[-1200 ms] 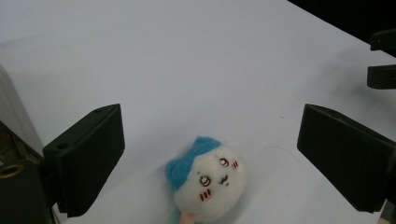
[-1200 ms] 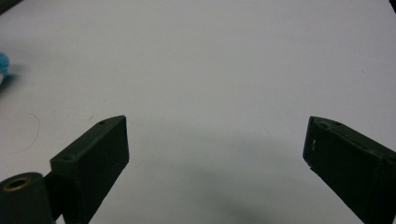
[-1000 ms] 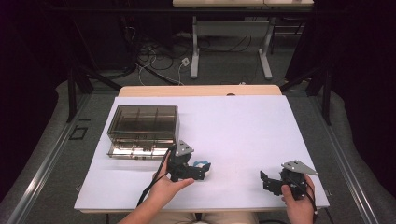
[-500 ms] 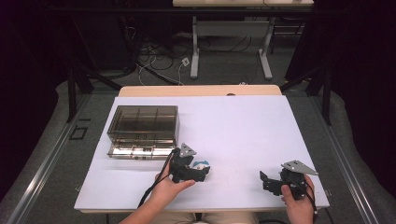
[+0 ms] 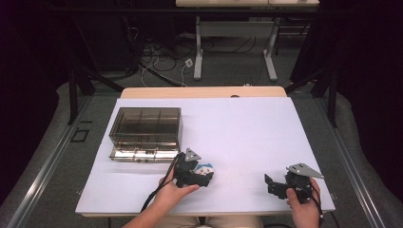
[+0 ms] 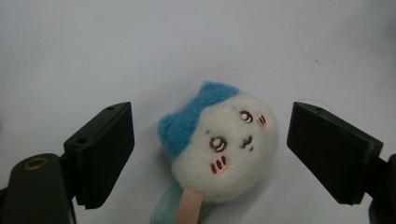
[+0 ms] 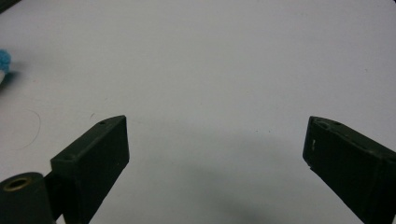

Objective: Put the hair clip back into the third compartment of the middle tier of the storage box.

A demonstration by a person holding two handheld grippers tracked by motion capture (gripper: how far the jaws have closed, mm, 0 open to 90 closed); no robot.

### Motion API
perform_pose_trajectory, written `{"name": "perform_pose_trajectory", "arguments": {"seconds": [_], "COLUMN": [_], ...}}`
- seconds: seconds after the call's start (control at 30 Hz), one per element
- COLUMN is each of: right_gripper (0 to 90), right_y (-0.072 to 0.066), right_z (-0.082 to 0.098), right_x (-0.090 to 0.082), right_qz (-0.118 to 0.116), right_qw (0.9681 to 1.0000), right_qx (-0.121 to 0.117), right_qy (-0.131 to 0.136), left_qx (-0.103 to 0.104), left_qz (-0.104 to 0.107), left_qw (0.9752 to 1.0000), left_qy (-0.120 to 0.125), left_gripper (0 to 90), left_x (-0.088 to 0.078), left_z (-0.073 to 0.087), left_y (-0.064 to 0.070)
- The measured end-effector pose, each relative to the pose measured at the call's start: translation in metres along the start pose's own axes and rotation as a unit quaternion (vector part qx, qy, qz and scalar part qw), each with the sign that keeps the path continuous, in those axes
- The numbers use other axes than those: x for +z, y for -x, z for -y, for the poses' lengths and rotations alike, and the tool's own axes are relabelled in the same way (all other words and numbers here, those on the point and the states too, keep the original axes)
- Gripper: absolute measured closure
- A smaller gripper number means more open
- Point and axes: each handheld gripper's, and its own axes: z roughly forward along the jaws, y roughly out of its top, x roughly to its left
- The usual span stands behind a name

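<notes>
my left tongs gape around the plush toy — soft, light; i'd pinch its round head. right tongs released.

Your left gripper: black body, grey three-cornered plate on top, thin black cable trailing toward the near table edge. Your left hand and forearm are bare, no sleeve or glove.

Your right gripper: same black build, grey three-cornered plate on top with small dark fastener spots, black cable looping over your right hand, also bare.

Left gripper view: two matte black, flat, blocky jaws with squared faces; small holes along one jaw's upper edge; a brass-coloured ringed hole in the rounded black part at lower left.

Right gripper view: matching black jaws, small holes on top, same brass-ringed hole at lower left.
</notes>
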Motion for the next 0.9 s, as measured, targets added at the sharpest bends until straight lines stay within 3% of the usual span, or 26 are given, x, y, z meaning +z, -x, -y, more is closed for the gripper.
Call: {"name": "perform_pose_trajectory", "arguments": {"seconds": [0.6, 0.9], "right_gripper": [6.9, 6.9], "right_y": [0.0003, 0.0001], "right_z": [0.0003, 0.0004], "right_x": [-0.0003, -0.0003], "right_qz": [-0.002, -0.004], "right_qw": [1.0, 1.0], "right_qx": [-0.002, -0.003], "right_qy": [0.0, 0.0], "left_qx": [0.002, 0.006], "left_qz": [0.002, 0.01], "left_qw": [0.9998, 0.9993], "left_qy": [-0.021, -0.035], "left_gripper": [15.3, 20.5], "left_x": [0.0084, 0.0094], "left_z": [0.0044, 0.005], "left_y": [-0.0007, 0.0007]}}
